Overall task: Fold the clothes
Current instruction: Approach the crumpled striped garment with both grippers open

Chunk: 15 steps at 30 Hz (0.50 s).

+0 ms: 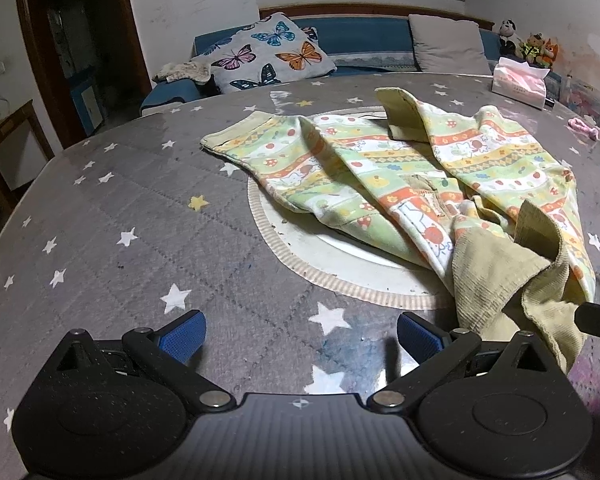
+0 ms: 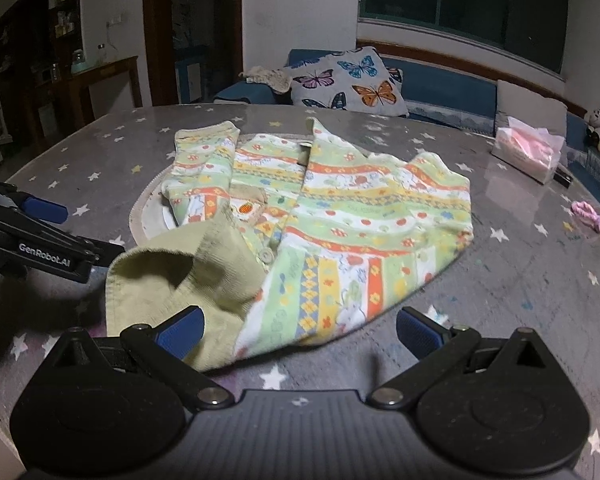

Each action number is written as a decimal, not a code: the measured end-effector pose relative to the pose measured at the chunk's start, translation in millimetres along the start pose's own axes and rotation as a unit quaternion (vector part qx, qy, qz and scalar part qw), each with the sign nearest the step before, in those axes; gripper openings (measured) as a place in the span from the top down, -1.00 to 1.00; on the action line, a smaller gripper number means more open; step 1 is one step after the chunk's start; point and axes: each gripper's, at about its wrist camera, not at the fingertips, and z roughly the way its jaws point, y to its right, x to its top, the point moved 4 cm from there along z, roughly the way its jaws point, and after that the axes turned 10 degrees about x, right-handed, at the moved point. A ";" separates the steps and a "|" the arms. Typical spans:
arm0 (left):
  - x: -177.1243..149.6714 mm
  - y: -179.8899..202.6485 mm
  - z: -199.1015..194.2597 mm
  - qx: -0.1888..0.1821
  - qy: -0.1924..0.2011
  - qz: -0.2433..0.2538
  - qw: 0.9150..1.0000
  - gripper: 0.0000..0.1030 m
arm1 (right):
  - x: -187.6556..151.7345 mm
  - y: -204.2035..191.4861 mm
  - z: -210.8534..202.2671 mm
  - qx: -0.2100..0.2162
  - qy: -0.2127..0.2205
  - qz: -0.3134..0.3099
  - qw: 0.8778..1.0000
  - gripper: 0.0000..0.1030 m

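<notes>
Shirt [image 2: 320, 232] crumpled at table [image 2: 520, 300] centre, over round mat [image 1: 340, 276], collar toward 6 o'clock. Left gripper [image 1: 300, 336] spread wide, empty, at shirt's 8 o'clock. Right gripper [image 2: 298, 330] spread wide, empty, over hem.

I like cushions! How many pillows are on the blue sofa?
2. A butterfly pillow lies at the sofa's left end, and a plain grey pillow leans further right. More could be hidden out of view.
</notes>
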 end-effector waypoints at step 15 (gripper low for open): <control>-22.6 3.9 -16.7 0.000 0.002 0.020 1.000 -1.00 | -16.8 -5.1 -9.2 0.004 -0.008 0.013 1.000 -1.00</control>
